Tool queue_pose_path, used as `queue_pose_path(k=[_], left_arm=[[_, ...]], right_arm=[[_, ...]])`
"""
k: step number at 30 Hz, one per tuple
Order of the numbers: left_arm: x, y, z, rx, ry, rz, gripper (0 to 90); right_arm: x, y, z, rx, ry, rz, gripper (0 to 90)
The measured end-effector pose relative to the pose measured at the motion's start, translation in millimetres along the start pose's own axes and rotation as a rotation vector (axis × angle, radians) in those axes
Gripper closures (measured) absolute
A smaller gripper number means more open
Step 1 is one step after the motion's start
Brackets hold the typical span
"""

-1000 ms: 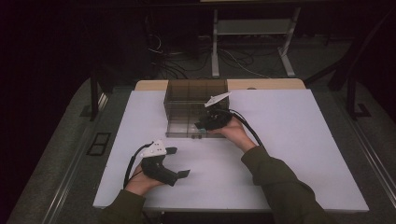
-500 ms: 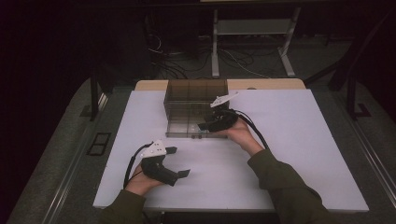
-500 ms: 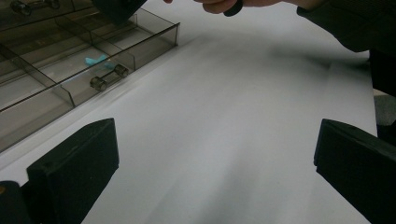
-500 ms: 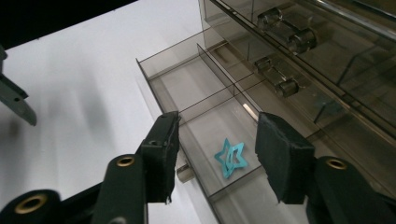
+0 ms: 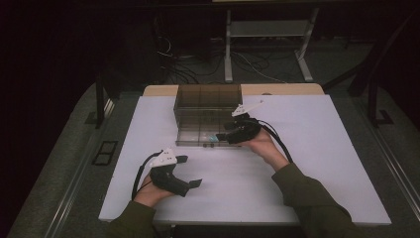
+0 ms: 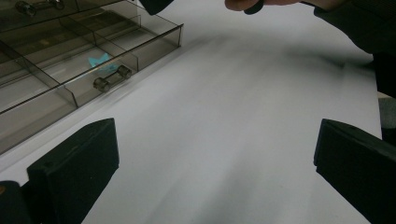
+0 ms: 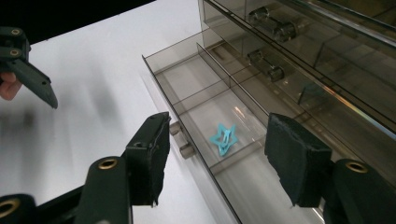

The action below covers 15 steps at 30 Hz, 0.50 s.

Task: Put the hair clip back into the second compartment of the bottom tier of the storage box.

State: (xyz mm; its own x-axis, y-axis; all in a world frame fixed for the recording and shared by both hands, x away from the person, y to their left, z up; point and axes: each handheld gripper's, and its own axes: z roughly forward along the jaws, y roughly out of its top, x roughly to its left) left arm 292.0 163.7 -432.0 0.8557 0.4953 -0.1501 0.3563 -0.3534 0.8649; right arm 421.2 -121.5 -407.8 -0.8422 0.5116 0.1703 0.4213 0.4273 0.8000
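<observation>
Right hand-held gripper (image 7: 215, 154) – jaws apart over star clip (image 7: 223, 138) in open drawer (image 7: 187, 77) | left hand-held gripper (image 5: 190, 172) – jaws apart, table's (image 5: 317, 163) 7 o'clock

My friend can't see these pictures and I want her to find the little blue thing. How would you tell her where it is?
Look for the smoky see-through drawer cabinet at the far middle of the white table. Its bottom drawer is pulled out, and the star lies flat in the middle compartment, just behind the drawer's front handle. It is the only bright blue, star-shaped thing there; everything around it is grey-brown plastic.
</observation>
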Motion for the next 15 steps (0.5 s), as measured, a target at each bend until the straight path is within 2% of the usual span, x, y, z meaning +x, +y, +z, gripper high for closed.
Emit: queue_pose_path(k=[15], left_arm=[[-1.4, -0.2, 0.3, -0.002, -0.001, 0.004, 0.0]], right_arm=[[5.0, -12.8, -29.0, -0.015, -0.053, -0.009, 34.3]])
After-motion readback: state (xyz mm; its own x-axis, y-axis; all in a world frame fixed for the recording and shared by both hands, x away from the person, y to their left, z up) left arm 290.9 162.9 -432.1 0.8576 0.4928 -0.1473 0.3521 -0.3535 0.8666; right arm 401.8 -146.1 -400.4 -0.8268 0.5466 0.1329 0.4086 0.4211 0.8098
